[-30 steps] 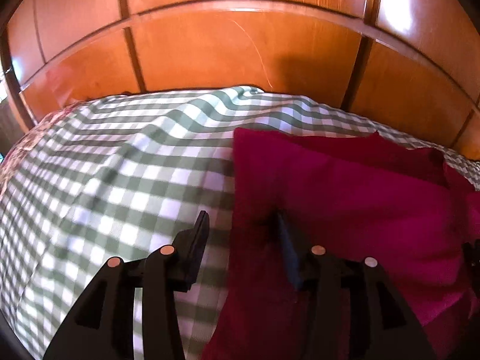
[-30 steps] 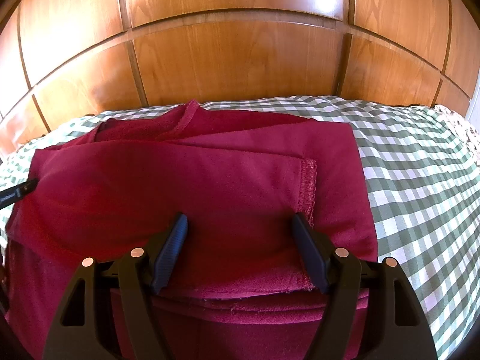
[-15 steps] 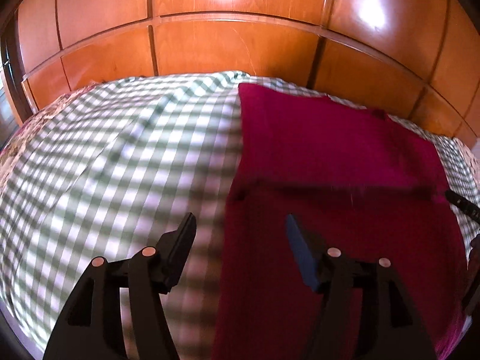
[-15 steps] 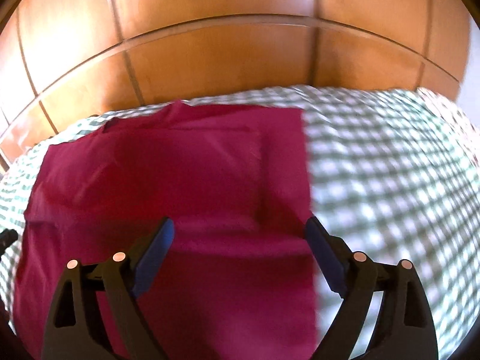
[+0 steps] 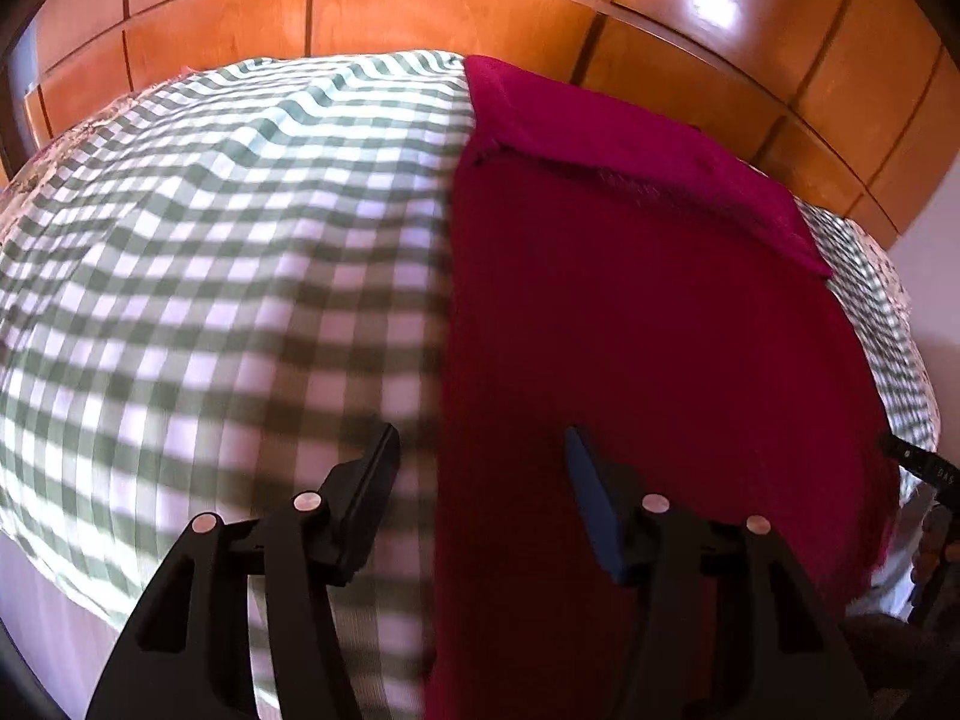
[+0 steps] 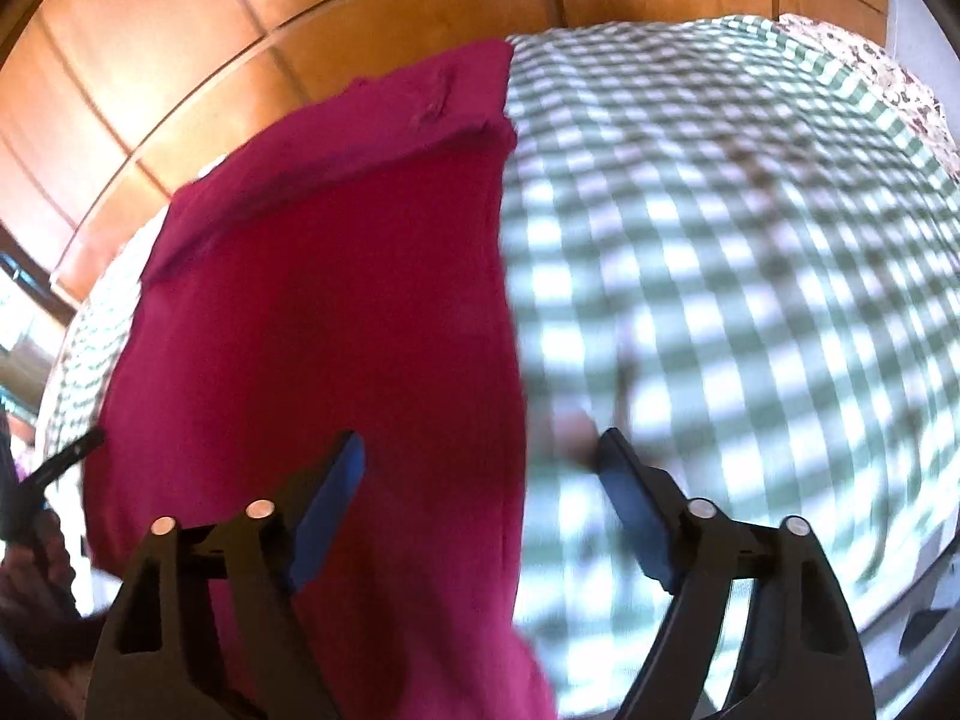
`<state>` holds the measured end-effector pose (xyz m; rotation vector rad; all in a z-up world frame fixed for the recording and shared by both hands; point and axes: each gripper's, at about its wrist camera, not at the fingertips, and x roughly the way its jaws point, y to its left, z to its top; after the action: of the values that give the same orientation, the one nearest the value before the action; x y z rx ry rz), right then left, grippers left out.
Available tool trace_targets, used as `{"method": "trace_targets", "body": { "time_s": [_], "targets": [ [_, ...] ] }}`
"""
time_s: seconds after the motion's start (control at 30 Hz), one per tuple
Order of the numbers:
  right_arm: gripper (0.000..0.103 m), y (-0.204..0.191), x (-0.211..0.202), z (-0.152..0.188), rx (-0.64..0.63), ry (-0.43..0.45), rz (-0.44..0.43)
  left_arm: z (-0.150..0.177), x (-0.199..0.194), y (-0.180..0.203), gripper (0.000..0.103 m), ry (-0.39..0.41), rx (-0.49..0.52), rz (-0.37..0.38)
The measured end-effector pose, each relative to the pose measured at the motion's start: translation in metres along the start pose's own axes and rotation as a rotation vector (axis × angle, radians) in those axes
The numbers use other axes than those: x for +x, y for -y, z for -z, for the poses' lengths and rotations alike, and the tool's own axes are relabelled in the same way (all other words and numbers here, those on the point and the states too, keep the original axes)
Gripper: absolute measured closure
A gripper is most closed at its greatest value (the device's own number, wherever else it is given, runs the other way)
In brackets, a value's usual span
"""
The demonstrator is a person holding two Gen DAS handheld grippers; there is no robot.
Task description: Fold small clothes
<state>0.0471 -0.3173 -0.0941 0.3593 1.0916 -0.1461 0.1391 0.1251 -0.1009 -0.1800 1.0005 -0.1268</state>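
Note:
A crimson garment lies flat on the green-and-white checked bedspread, its far end folded back over itself. My left gripper hovers over the garment's left edge near its near end, jaws closing, the edge running between the fingers with nothing pinched. In the right wrist view the garment fills the left half. My right gripper straddles its right edge, jaws closing with no grip on the cloth. Each view shows the other gripper's black tip at its side.
Orange wooden panels rise behind the bed. Floral fabric shows at the bed's far corner. The bedspread drops off at the near edge. A white wall stands at the right.
Both grippers have drawn back from the folded far end toward the garment's near end, and each has slid outward to a side edge. The fold stays lying at the far end.

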Motion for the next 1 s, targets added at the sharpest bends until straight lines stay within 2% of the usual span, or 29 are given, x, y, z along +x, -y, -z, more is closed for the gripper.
{"method": "trace_targets", "body": {
  "time_s": [0.2,0.27,0.47,0.5,0.53,0.57,0.6,0.63,0.83,1.0],
  "targets": [
    [0.040,-0.008,-0.009,0.027,-0.036,-0.048,-0.015,0.021,-0.009,0.006,0.047,-0.019,0.043,0.024],
    [0.051,-0.008,-0.010,0.030,-0.046,-0.065,-0.016,0.026,-0.013,0.007,0.047,-0.025,0.053,0.026],
    [0.067,-0.009,-0.009,0.037,-0.065,-0.104,-0.021,0.045,-0.019,0.006,0.047,-0.070,0.084,0.038],
    [0.070,-0.010,-0.009,0.039,-0.072,-0.108,-0.022,0.049,-0.020,0.008,0.048,-0.081,0.096,0.059],
    [0.076,-0.012,-0.009,0.039,-0.082,-0.113,-0.028,0.052,-0.021,0.009,0.055,-0.085,0.105,0.072],
    [0.081,-0.012,-0.010,0.041,-0.088,-0.116,-0.031,0.054,-0.022,0.010,0.076,-0.090,0.111,0.084],
    [0.083,-0.014,-0.010,0.040,-0.095,-0.118,-0.034,0.055,-0.022,0.010,0.088,-0.104,0.111,0.107],
    [0.090,-0.015,-0.010,0.039,-0.098,-0.118,-0.038,0.054,-0.022,0.009,0.090,-0.105,0.101,0.129],
    [0.093,-0.018,-0.028,0.012,-0.038,-0.043,-0.139,0.035,-0.040,-0.012,0.092,-0.060,-0.044,0.321],
    [0.093,-0.017,-0.033,-0.015,0.015,0.019,-0.202,0.007,-0.048,-0.024,0.092,0.001,-0.134,0.441]
  ]
}}
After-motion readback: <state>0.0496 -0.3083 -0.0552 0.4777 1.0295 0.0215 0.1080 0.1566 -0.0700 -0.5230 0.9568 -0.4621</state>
